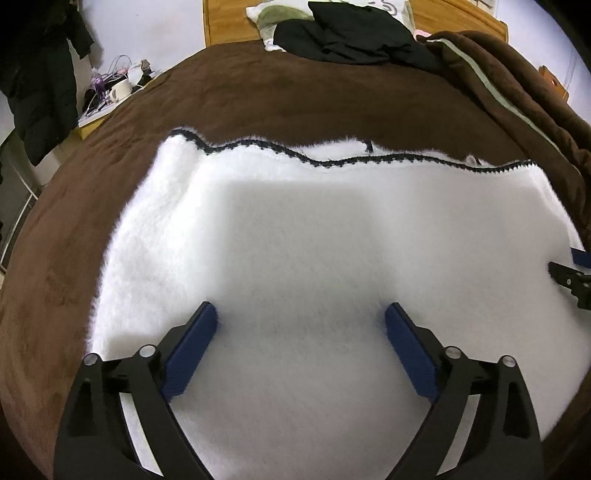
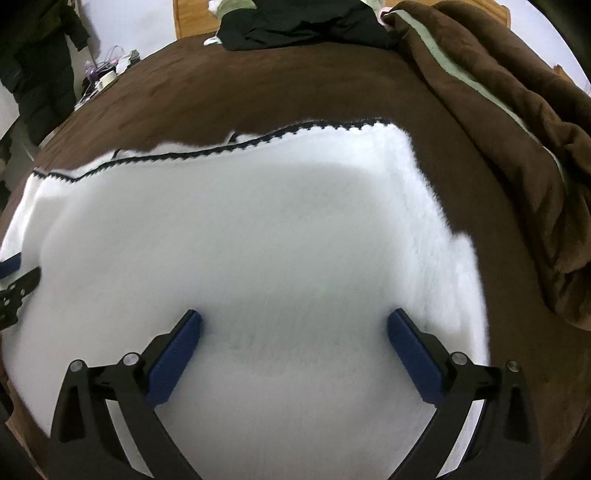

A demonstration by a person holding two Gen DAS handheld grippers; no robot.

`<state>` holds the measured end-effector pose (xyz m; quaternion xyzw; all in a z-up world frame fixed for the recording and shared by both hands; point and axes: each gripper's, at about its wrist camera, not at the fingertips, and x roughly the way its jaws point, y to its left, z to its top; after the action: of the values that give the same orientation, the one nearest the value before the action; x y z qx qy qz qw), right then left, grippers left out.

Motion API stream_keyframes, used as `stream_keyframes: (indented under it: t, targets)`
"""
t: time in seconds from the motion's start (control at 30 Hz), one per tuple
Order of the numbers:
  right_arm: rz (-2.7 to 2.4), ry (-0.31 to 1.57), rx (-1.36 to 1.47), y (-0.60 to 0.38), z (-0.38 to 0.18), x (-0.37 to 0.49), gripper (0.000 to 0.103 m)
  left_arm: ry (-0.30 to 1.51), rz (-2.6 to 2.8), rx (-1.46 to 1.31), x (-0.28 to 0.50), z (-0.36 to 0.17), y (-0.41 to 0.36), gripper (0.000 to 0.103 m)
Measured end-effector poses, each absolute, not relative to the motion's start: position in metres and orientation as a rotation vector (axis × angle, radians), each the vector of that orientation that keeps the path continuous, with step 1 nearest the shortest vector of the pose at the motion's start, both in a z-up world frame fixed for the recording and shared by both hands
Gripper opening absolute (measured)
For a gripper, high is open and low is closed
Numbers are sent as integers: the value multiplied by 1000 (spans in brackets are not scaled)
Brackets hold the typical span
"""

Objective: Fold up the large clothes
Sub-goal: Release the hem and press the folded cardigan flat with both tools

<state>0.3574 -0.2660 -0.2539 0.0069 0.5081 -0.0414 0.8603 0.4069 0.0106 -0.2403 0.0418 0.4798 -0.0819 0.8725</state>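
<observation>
A white fluffy garment [image 1: 314, 240] with a dark scalloped trim [image 1: 332, 161] along its far edge lies spread flat on the brown bed cover; it also shows in the right wrist view [image 2: 258, 229]. My left gripper [image 1: 301, 314] is open, jaws wide apart, low over the garment's near left part. My right gripper [image 2: 294, 319] is open too, low over the near right part. Each gripper's tip shows at the edge of the other's view: the right gripper [image 1: 572, 275] and the left gripper [image 2: 14, 275]. Neither holds anything.
The brown bed cover [image 1: 277, 96] surrounds the garment. A bunched brown blanket [image 2: 517, 129] lies along the right side. Black clothes [image 1: 351, 37] and a pillow [image 1: 277, 18] lie at the headboard. A cluttered bedside table [image 1: 114, 92] and a hanging dark coat [image 1: 40, 81] are at left.
</observation>
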Motion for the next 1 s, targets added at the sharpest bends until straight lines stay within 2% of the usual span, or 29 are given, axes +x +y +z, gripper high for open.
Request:
stream_keyframes:
  t: [0.13, 0.47, 0.67, 0.8, 1.0]
  targets:
    - [-92, 1048, 9, -268, -260, 368, 98, 973, -166, 94, 419, -245, 12, 97]
    - [-84, 1021, 19, -277, -262, 369, 99, 964, -164, 78, 423, -245, 10, 97]
    - [-83, 1011, 6, -271, -248, 361, 98, 989, -199, -30, 409, -218, 1, 85]
    - [-75, 996, 46, -273, -240, 351, 97, 935, -261, 13, 382, -201, -36, 84]
    - [-67, 945, 106, -282, -218, 319, 97, 916, -299, 119, 341, -204, -85, 85]
